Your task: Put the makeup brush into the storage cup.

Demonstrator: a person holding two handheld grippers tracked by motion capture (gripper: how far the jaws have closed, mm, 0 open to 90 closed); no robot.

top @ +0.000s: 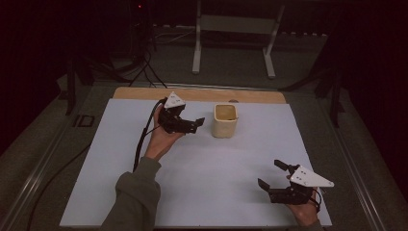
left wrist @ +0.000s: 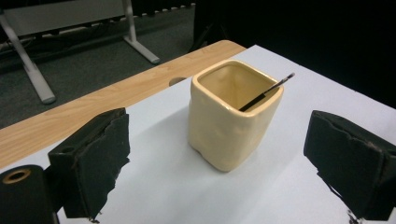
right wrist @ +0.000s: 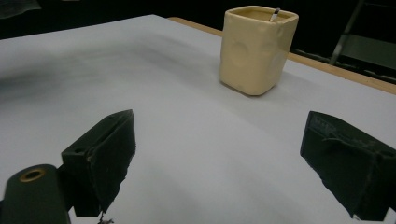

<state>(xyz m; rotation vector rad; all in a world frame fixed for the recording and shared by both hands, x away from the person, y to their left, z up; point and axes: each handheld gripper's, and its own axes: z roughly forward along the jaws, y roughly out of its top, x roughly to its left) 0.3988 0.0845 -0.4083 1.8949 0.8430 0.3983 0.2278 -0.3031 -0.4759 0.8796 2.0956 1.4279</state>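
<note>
Cream cup (top: 225, 120) stands on white-covered table (top: 120, 163); both grippers' fingers spread, empty.

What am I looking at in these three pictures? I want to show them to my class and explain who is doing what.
A person holds a pair of hand-held tongs in each hand: the left tongs and the right tongs. One picture looks down from above the table. The other two come from cameras riding on each tool, looking out between its black jaws. On the white surface stands a cream square cup with a thin dark stick leaning inside. Both tongs are open and hold nothing; the left one is beside the cup.
</note>
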